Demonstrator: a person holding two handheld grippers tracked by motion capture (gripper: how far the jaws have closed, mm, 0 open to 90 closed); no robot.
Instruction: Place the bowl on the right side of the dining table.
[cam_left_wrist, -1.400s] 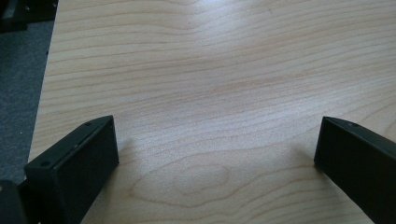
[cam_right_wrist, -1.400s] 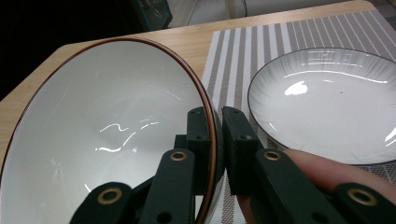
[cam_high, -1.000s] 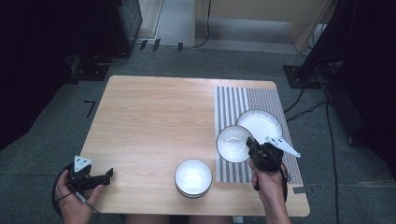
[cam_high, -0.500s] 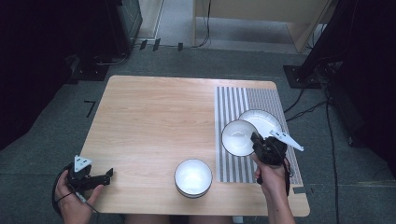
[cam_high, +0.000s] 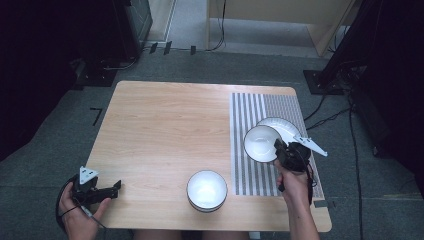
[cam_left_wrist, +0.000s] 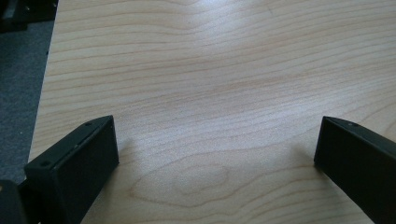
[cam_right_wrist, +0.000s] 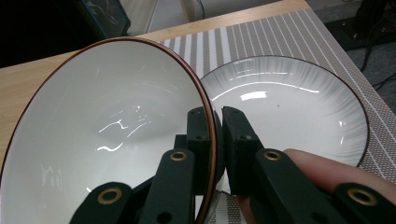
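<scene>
Lifted off the striped mat, the held bowl now overlaps the plate, tilted with its mouth facing left. Right gripper jaws clamp its near-right rim beside the table's right edge; bare wood lies left. Left gripper jaws stand wide at the near-left corner.

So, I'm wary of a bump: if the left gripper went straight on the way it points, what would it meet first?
Probably nothing soon: the left gripper, jaws open, faces bare table. The near bowl lies farther along, though whether exactly in line is unclear.
</scene>
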